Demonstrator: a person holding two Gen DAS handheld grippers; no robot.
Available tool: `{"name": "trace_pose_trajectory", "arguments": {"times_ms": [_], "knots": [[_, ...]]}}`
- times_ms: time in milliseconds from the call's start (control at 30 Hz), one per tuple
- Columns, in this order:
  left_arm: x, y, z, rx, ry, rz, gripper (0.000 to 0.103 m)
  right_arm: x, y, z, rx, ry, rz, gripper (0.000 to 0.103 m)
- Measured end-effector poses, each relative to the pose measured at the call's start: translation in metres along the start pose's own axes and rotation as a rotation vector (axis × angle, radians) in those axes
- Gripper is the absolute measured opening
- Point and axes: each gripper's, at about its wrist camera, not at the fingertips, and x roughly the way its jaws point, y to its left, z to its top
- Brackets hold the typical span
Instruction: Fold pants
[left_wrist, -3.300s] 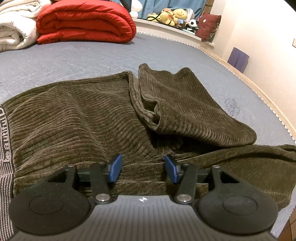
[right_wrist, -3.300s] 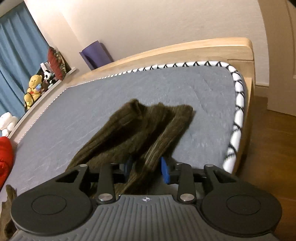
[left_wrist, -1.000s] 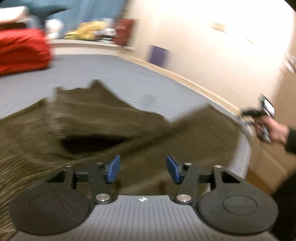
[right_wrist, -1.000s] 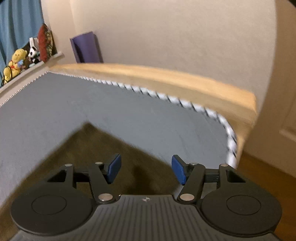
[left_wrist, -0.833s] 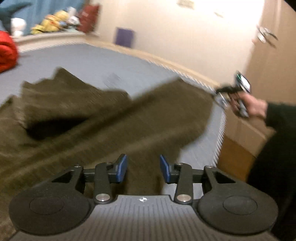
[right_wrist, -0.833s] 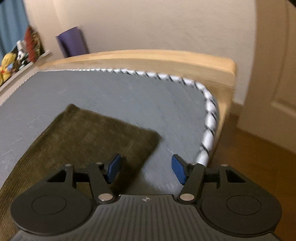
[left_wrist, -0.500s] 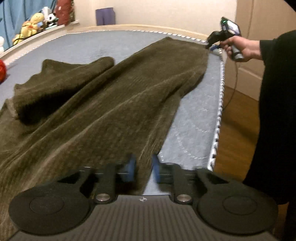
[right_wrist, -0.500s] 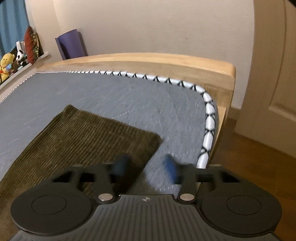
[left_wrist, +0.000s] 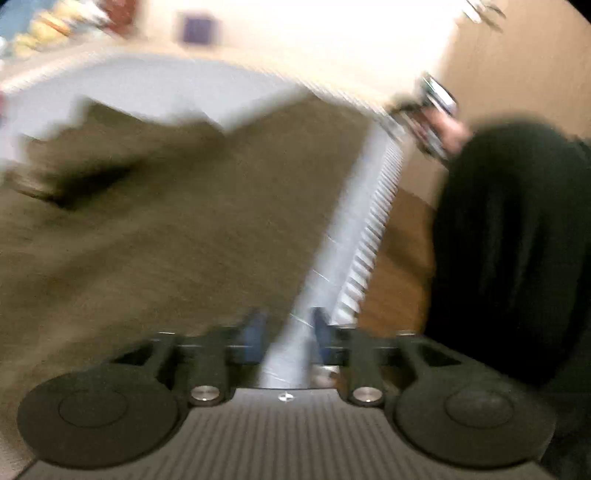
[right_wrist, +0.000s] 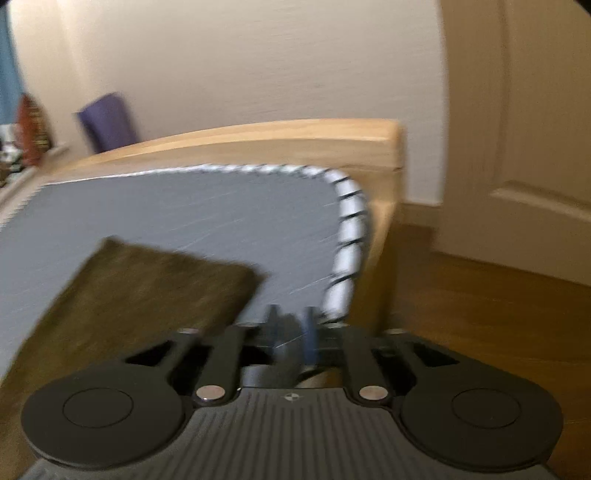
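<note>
The brown corduroy pants (left_wrist: 177, 221) are lying spread over the grey mattress (right_wrist: 207, 210), one leg running out toward the bed's foot corner, its cuff (right_wrist: 177, 273) lying flat just short of the white-trimmed edge; the other leg is lying folded back farther up the bed, blurred in the left view.

The left tool (left_wrist: 286, 334) is hovering low over the bed's near side edge, pointing along it, the pants' border just to its left. The right tool (right_wrist: 290, 328) is hanging over the foot corner, beside the cuff's near corner; in the left view it is showing as a blur in the person's hand (left_wrist: 448, 129), beyond a dark sleeve (left_wrist: 509, 240).

Compared with half a second ago, the left view has swung toward the bed edge and become smeared by motion, and its fingers, then almost together, are now standing a little apart with only bare mattress between them. The right tool's fingers are drawn nearly closed, a narrow gap remaining, gripping nothing; the cuff is lying apart from them.
</note>
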Motion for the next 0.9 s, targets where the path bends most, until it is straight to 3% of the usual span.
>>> {"name": "trace_pose_trajectory", "arguments": {"times_ms": [33, 100, 133, 233, 333, 467, 567, 600, 633, 667, 767, 833, 900], "knots": [[-0.017, 0.012, -0.001, -0.057, -0.059, 0.058, 0.064, 0.0, 0.002, -0.002, -0.001, 0.001, 0.019, 0.056], [-0.044, 0.039, -0.007, -0.203, -0.135, 0.18, 0.065, 0.002, 0.006, -0.005, -0.018, 0.012, 0.037, 0.059], [-0.059, 0.056, -0.015, -0.301, -0.163, 0.276, 0.065, 0.004, 0.01, -0.007, -0.029, 0.023, 0.035, 0.062], [-0.09, 0.094, -0.045, -0.561, -0.182, 0.478, 0.065, 0.009, 0.016, -0.003, -0.033, 0.026, 0.037, 0.072], [-0.108, 0.116, -0.077, -0.752, -0.146, 0.593, 0.066, 0.018, 0.024, -0.002, -0.059, 0.023, 0.014, 0.075], [-0.109, 0.129, -0.099, -0.935, -0.079, 0.569, 0.068, 0.019, 0.037, -0.01, -0.116, -0.023, -0.051, 0.065], [-0.101, 0.129, -0.104, -0.989, -0.046, 0.475, 0.069, 0.017, 0.044, -0.016, -0.16, -0.063, -0.054, 0.037], [-0.1, 0.129, -0.102, -0.962, -0.04, 0.48, 0.069, 0.016, 0.046, -0.016, -0.173, -0.064, -0.036, 0.016], [-0.098, 0.126, -0.1, -0.928, -0.026, 0.482, 0.067, 0.016, 0.049, -0.017, -0.187, -0.064, -0.023, 0.011], [-0.094, 0.124, -0.099, -0.904, -0.016, 0.473, 0.054, 0.015, 0.054, -0.017, -0.209, -0.067, -0.044, 0.011], [-0.088, 0.118, -0.097, -0.846, 0.005, 0.484, 0.039, 0.014, 0.057, -0.014, -0.215, -0.051, -0.056, 0.009], [-0.093, 0.117, -0.097, -0.834, -0.003, 0.476, 0.034, 0.013, 0.056, -0.011, -0.217, -0.045, -0.055, 0.0], [-0.1, 0.116, -0.1, -0.834, -0.017, 0.471, 0.031, 0.007, 0.055, -0.008, -0.218, -0.06, -0.064, 0.0]]}}
